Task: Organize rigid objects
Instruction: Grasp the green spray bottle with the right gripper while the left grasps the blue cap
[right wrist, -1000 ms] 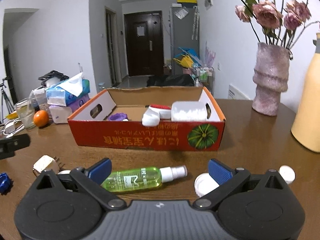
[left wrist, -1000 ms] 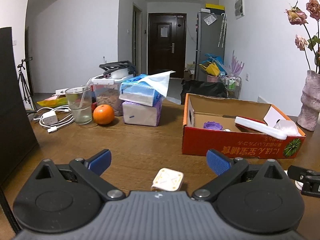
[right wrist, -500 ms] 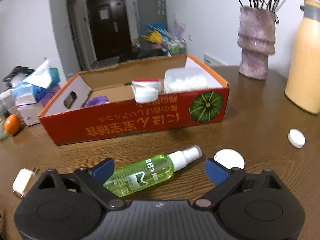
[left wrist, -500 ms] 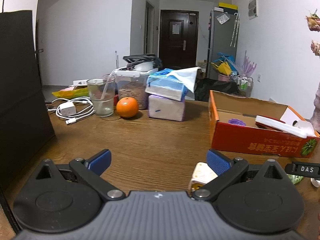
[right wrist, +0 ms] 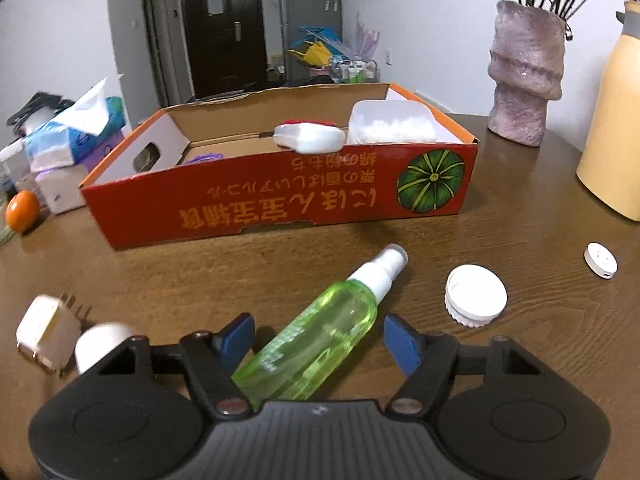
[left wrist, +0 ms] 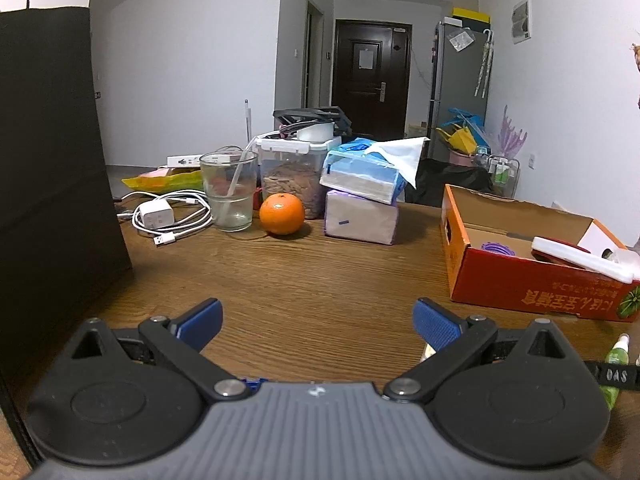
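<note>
My right hand-held gripper (right wrist: 316,334) closing around translucent green plastic spray bottle (right wrist: 316,334), not yet pinching; light, slippery: grip mid-body.

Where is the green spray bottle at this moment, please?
In the right wrist view, the green spray bottle lies on the wooden table in front of the red cardboard box, between the closing jaws of the right gripper.

The white plug (right wrist: 46,330) is blurred, and the green spray bottle's (right wrist: 316,344) base is hidden behind the gripper body.
</note>
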The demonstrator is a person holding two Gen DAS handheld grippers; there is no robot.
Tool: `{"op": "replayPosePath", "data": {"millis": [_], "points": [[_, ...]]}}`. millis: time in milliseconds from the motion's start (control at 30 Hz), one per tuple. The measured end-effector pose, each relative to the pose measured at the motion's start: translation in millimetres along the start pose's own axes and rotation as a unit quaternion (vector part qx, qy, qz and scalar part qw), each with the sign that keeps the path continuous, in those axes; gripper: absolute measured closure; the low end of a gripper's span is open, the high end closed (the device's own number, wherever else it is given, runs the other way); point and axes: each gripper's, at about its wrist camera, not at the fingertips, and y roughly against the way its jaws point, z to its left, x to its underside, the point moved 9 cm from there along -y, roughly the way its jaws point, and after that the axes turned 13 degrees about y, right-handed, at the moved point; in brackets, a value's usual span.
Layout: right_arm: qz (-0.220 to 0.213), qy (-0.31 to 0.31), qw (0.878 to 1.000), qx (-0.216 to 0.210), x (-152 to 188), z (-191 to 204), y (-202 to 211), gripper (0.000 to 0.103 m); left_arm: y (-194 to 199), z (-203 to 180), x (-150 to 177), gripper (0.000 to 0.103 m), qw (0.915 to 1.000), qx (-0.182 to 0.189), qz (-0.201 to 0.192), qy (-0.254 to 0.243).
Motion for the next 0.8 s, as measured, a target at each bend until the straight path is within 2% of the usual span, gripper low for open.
{"op": "replayPosePath", "data": {"millis": [33, 100, 167, 267, 400, 567, 800], "points": [[-0.001, 0.007, 1.000, -0.002, 2, 1, 3, 0.033, 0, 1, 0, 0.000, 1.0000, -0.001, 0.001, 0.001], [-0.007, 0.019, 1.000, -0.006, 6, 3, 8, 0.043, -1, 2, 1, 0.000, 1.0000, -0.002, 0.003, 0.002], [-0.010, 0.029, 0.999, -0.011, 10, 3, 11, 0.059, -1, 3, 2, 0.000, 1.0000, -0.004, 0.002, 0.000], [-0.026, 0.030, 0.999, -0.021, 14, -4, 16, 0.068, -1, 7, 4, 0.000, 0.9999, -0.010, 0.002, -0.003], [-0.054, 0.015, 0.997, -0.052, 20, -15, 20, 0.071, -1, 18, 7, 0.000, 0.9998, -0.019, 0.007, -0.003], [-0.060, 0.026, 0.996, -0.058, 22, -18, 23, 0.073, -3, 31, 12, 0.000, 0.9994, -0.032, 0.014, -0.002], [-0.070, 0.015, 0.995, -0.068, 24, -26, 27, 0.073, -10, 50, 26, 0.000, 0.9979, -0.047, 0.044, 0.004]]}}
